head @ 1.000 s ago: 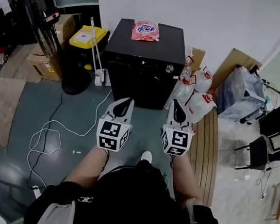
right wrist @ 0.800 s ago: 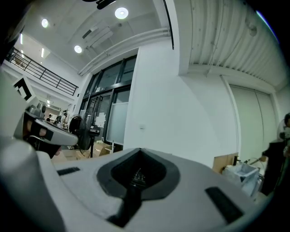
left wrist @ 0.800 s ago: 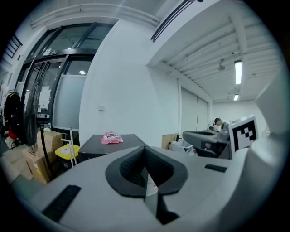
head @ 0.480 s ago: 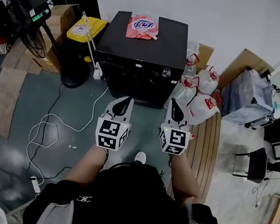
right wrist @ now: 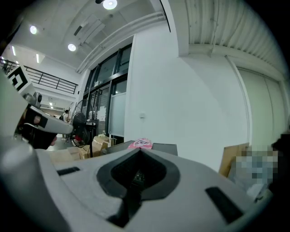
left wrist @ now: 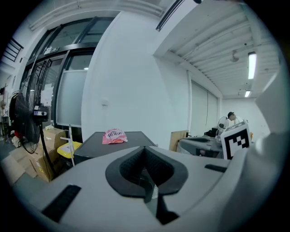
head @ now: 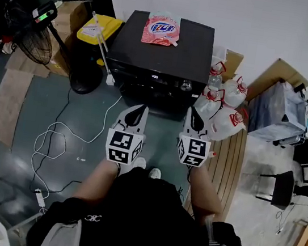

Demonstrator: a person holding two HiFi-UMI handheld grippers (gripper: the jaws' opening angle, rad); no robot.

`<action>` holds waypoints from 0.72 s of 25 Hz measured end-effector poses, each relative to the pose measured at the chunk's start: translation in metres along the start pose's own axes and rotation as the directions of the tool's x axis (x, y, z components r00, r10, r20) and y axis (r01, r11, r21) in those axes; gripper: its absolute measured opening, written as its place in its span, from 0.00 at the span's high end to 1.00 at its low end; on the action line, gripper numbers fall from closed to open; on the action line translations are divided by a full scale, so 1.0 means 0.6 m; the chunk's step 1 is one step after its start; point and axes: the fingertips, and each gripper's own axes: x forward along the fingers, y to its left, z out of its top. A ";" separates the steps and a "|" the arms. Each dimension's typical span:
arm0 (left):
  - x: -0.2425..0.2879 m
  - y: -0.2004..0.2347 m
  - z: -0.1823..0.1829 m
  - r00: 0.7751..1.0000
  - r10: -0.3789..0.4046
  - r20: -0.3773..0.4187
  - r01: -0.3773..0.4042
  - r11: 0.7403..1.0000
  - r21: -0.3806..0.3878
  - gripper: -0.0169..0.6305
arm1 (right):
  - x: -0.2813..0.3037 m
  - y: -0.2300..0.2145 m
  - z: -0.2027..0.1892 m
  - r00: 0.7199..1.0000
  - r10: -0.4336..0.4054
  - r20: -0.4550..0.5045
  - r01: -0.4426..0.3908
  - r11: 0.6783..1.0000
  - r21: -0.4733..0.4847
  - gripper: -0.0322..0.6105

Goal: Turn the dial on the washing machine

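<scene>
The black washing machine (head: 159,51) stands against the white wall, with its silver dial (head: 186,85) at the right of the front panel. A pink detergent bag (head: 161,29) lies on its lid. My left gripper (head: 139,112) and right gripper (head: 192,114) are held side by side in front of the machine, both shut and empty, short of the panel. The right gripper is just below the dial. In the left gripper view my left gripper (left wrist: 146,168) points over the lid and the bag (left wrist: 114,135). In the right gripper view my right gripper (right wrist: 136,174) shows the bag (right wrist: 141,144) beyond it.
A yellow-lidded bin (head: 99,28) and a mop handle stand left of the machine, with a fan (head: 34,44) and cardboard boxes further left. White jugs (head: 225,104) crowd its right side. A white cable (head: 54,139) loops on the floor; wooden boards (head: 226,159) lie at right.
The person has stepped a little closer, so the machine and its dial sit lower in the head view. Both grippers stay shut and side by side.
</scene>
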 end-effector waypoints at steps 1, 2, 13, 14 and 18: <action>0.005 0.006 -0.001 1.000 0.000 -0.001 0.000 1.000 -0.005 0.98 | 0.008 0.001 -0.004 1.000 0.000 -0.008 0.000 1.000 -0.004 0.95; 0.011 0.013 -0.001 1.000 -0.003 0.000 0.003 1.000 -0.008 0.98 | 0.016 0.003 -0.007 1.000 0.000 -0.014 0.000 1.000 -0.012 0.95; 0.074 0.074 -0.031 0.999 -0.034 -0.036 0.032 0.998 -0.061 0.98 | 0.120 -0.005 -0.105 0.982 -0.063 -0.176 -0.008 0.925 -0.380 0.90; 0.078 0.078 -0.036 0.998 -0.035 -0.044 0.032 0.997 -0.065 0.98 | 0.129 -0.009 -0.118 0.977 -0.070 -0.200 -0.021 0.907 -0.420 0.89; 0.092 0.094 -0.044 0.998 -0.035 -0.056 0.030 0.996 -0.079 0.98 | 0.162 -0.025 -0.160 0.961 -0.082 -0.265 -0.058 0.874 -0.483 0.81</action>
